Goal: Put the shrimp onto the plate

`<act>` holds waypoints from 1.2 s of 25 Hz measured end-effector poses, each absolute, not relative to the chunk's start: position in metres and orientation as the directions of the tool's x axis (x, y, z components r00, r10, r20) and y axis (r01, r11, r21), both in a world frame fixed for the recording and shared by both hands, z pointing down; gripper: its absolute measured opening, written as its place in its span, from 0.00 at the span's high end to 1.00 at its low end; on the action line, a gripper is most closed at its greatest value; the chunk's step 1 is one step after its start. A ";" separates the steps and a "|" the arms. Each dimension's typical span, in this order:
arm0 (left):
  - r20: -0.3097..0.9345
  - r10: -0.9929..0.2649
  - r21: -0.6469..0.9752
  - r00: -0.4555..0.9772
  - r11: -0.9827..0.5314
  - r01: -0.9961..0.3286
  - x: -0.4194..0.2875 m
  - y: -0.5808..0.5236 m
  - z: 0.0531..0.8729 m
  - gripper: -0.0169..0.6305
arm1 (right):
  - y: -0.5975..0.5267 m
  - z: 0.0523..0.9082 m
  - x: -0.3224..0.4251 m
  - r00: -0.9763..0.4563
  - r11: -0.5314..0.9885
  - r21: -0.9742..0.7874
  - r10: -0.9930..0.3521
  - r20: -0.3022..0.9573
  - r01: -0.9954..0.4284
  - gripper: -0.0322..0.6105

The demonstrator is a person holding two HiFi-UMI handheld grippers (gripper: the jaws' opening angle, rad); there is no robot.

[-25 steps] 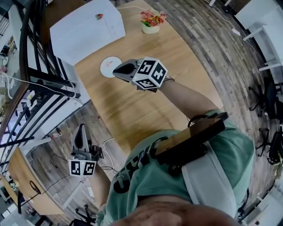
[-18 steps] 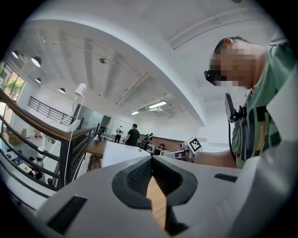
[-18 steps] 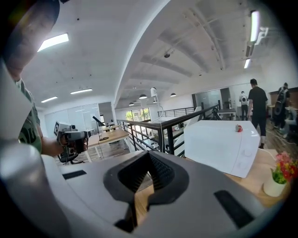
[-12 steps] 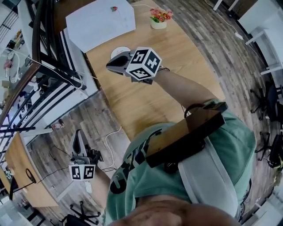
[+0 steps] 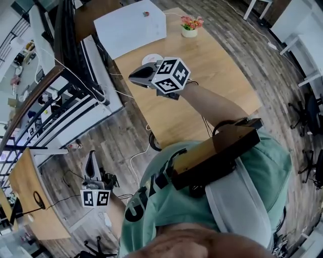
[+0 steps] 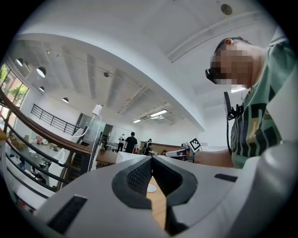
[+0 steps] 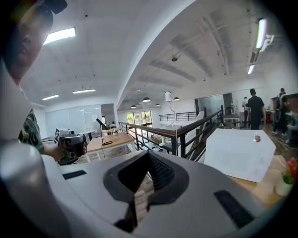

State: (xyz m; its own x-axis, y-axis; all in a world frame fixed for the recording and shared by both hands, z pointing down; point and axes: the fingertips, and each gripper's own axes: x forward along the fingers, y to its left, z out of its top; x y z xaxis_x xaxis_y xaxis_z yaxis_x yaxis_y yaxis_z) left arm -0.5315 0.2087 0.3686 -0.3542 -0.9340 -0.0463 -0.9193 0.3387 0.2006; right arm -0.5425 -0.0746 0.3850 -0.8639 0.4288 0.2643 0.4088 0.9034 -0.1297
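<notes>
Shrimp (image 5: 146,14), a small red speck in the head view, lies on a white board (image 5: 126,30) at the table's (image 5: 222,75) far left corner, the plate (image 5: 153,58) sits by the left edge just beside the board, the right gripper (image 5: 132,77) hangs over that edge, and the left gripper (image 5: 91,157) hangs over the floor (image 5: 118,136), well off the table. Left gripper view: jaws together, nothing between them (plate visible beyond). Right gripper view: jaws together and empty, the red speck far off on the board.
</notes>
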 end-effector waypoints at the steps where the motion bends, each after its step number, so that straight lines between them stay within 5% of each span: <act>1: -0.050 -0.936 0.200 -0.349 0.333 -0.922 -0.534 0.217 0.367 0.96 | -0.068 0.382 -0.541 -0.868 0.907 -0.131 0.421 0.263 0.400 0.94; 13: -0.093 -0.952 0.207 -0.291 0.267 -0.941 -0.529 0.238 0.331 0.96 | -0.064 0.322 -0.488 -0.915 0.943 -0.098 0.332 0.228 0.318 0.94; 30: -0.097 -0.984 0.160 -0.151 0.134 -0.978 -0.356 0.052 0.298 0.96 | -0.242 0.317 -0.264 -0.964 0.972 -0.106 0.222 0.146 0.207 0.94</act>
